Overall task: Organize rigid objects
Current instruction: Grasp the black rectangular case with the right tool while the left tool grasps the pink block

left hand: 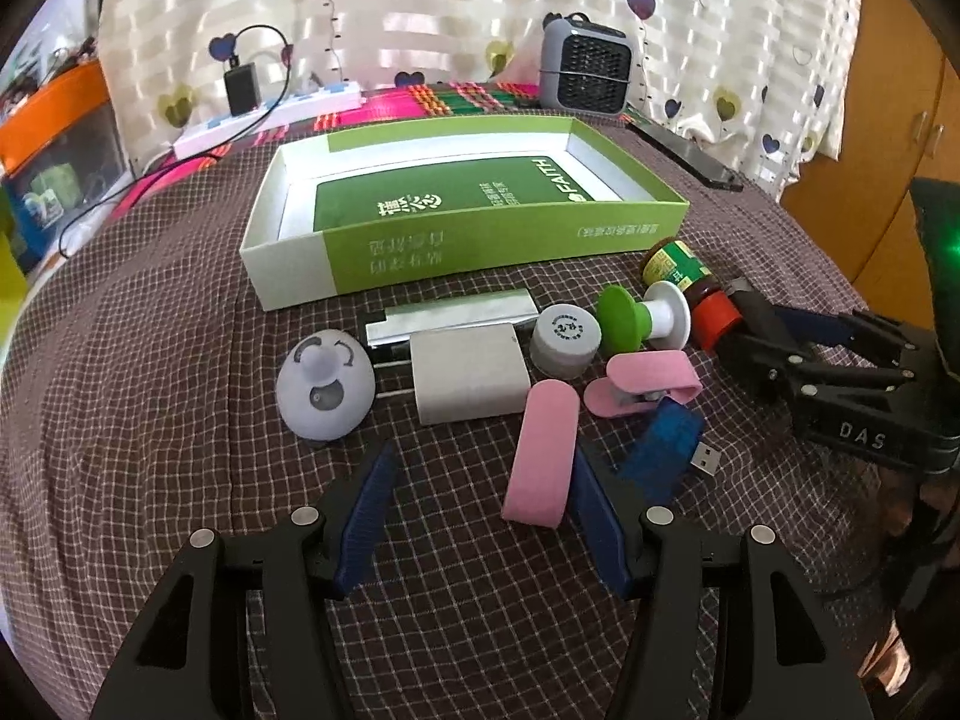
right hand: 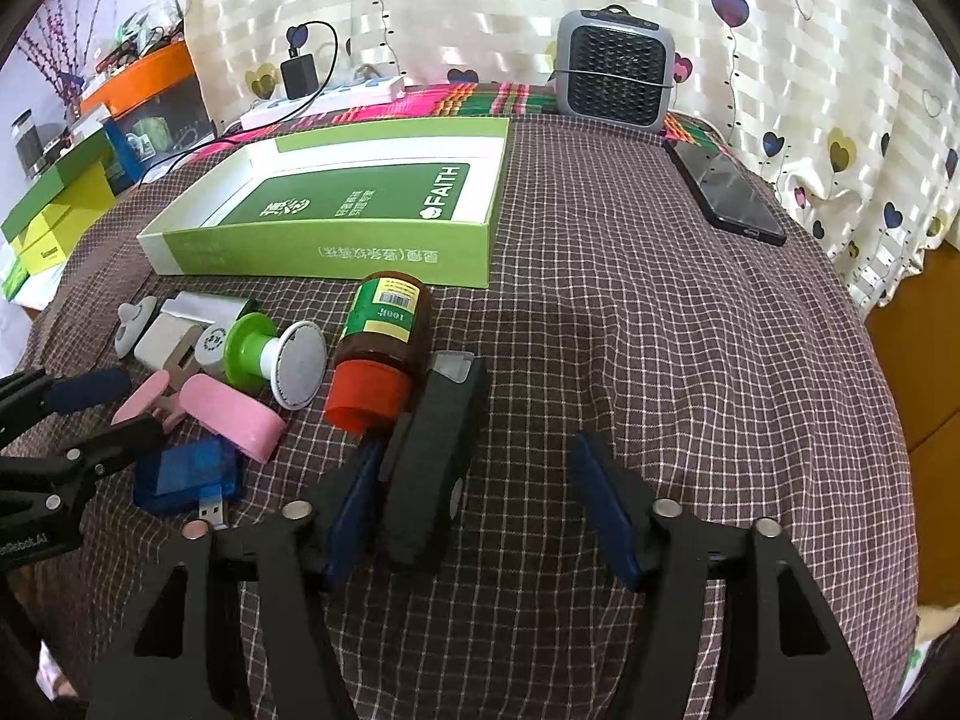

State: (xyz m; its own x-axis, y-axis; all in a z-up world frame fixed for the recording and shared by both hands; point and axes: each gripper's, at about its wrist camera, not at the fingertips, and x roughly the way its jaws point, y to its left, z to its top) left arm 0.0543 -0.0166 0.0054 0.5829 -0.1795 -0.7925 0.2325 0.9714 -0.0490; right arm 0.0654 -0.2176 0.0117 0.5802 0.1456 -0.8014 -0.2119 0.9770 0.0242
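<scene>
Centring the right tongs (right hand: pixel 480 492) over the black bar (right hand: pixel 435 468) before squeezing looks wise, since it hugs their left pad (right hand: pixel 354 504) with jaws apart, while the left tongs (left hand: pixel 480 510), also apart, have the pink bar (left hand: pixel 540 456) against their right pad mid-worktop.

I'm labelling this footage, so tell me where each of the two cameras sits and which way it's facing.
Left wrist: rides the left claw, angled down at the table; pink bar touches one finger; right claw enters at right.
Right wrist: rides the right claw, angled down; black block lies against one finger; left claw enters at left.
Shared: green box, brown bottle, grey fan.
</scene>
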